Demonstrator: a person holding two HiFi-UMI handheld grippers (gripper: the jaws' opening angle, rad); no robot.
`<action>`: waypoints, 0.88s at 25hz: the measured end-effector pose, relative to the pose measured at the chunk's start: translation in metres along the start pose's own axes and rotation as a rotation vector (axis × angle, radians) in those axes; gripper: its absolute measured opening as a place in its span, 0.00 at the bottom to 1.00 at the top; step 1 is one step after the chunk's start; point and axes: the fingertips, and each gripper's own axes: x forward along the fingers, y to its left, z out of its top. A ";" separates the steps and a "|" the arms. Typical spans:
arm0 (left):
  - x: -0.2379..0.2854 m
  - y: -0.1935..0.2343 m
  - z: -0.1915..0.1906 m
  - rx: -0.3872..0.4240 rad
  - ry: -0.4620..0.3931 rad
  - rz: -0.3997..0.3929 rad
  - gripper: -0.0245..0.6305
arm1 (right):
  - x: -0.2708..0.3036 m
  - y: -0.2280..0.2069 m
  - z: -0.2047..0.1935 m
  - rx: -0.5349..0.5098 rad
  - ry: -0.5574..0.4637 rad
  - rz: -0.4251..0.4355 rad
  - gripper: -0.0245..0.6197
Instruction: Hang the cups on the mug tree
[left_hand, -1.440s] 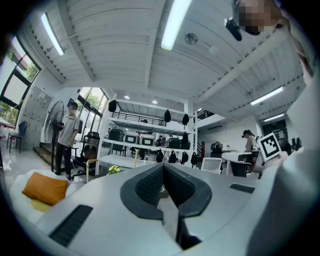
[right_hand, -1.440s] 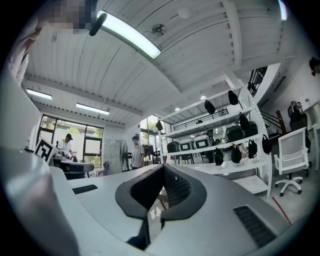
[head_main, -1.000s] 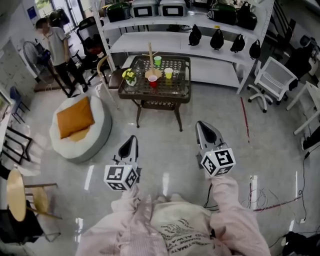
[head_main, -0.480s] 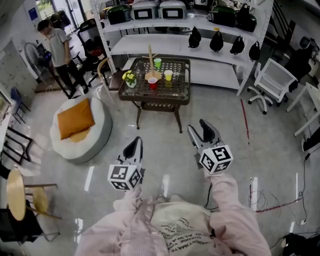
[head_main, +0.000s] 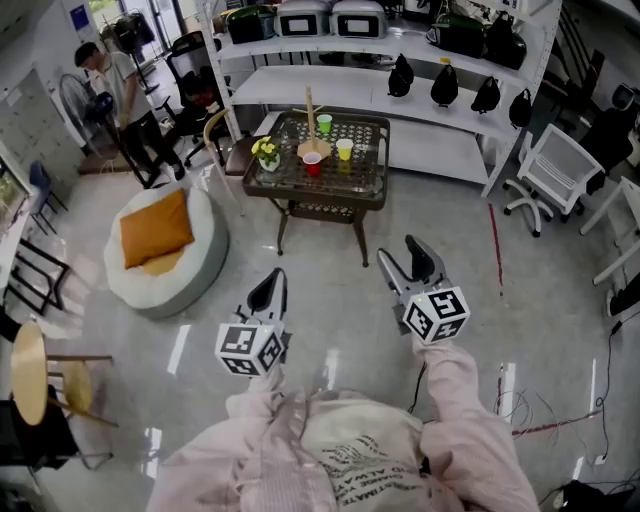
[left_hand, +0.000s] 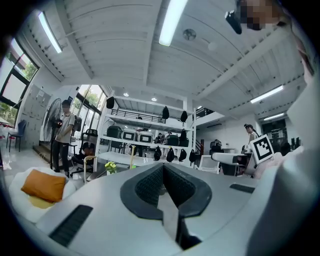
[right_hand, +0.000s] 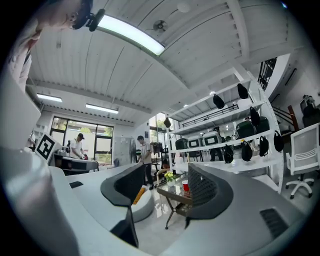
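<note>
A dark lattice-top table stands far ahead of me on the pale floor. On it stands a wooden mug tree, with a red cup, a green cup and a yellow cup around it. My left gripper hangs low at the left, shut and empty; its jaws meet. My right gripper is held well short of the table, and its jaws have just been opening with nothing between them. In the right gripper view the red cup shows far off between the spread jaws.
A small pot of yellow flowers sits on the table's left side. A white beanbag with an orange cushion lies at the left. White shelving runs behind the table, a white office chair is at the right, and a person stands at the back left.
The right gripper's jaws have gone from shut to spread apart. The left gripper stays shut. The camera has moved a little, and the table sits slightly lower in the picture.
</note>
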 end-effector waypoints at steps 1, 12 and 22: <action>0.000 0.000 -0.001 -0.004 -0.002 0.006 0.04 | 0.001 -0.002 0.000 0.004 0.000 0.002 0.42; 0.021 0.018 -0.007 -0.024 0.001 0.054 0.04 | 0.037 -0.016 -0.007 0.034 0.004 0.057 0.41; 0.099 0.067 -0.022 -0.060 0.042 0.054 0.04 | 0.114 -0.052 -0.042 0.083 0.058 0.059 0.41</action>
